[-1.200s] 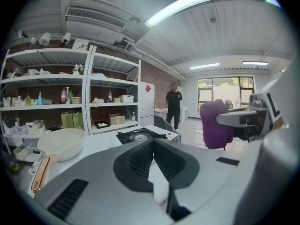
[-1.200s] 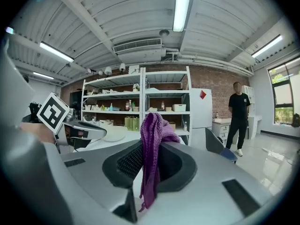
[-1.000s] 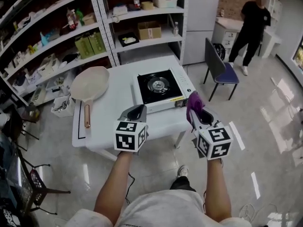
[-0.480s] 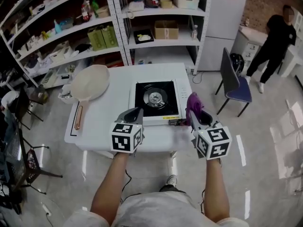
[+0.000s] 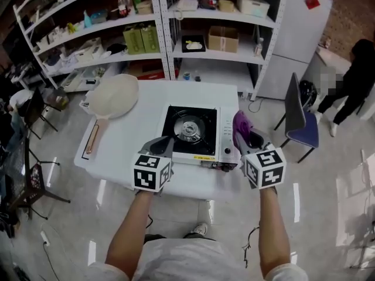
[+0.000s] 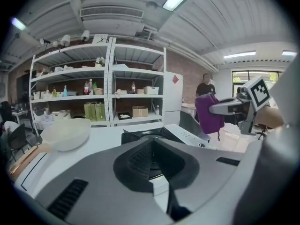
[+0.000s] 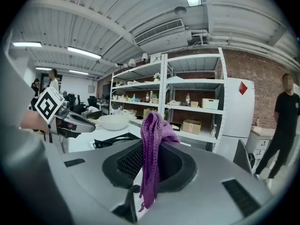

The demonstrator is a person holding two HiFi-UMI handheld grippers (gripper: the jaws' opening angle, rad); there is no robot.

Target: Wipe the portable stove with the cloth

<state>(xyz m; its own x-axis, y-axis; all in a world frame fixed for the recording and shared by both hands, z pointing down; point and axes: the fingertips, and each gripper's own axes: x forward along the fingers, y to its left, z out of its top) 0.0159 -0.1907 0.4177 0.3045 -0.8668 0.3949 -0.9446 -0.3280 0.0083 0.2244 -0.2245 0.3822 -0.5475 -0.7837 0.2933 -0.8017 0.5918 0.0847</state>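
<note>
One stove (image 5: 190, 130), one cloth (image 5: 240, 127), one pan (image 5: 114, 95), one chair (image 5: 302, 124) and one bench (image 5: 135, 151) are counted. Two tongs are seen: left tongs (image 5: 164, 142), right tongs (image 5: 249, 138).

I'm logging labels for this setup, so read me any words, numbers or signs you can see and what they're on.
Nothing here can be read.
Stove front label: yellow strip, print too small.
Cardboard box label: too blurred.
Green boxes: print too small.
Fridge: red diamond sign, no legible text.
Marker cubes: square patterns only, no letters.
</note>
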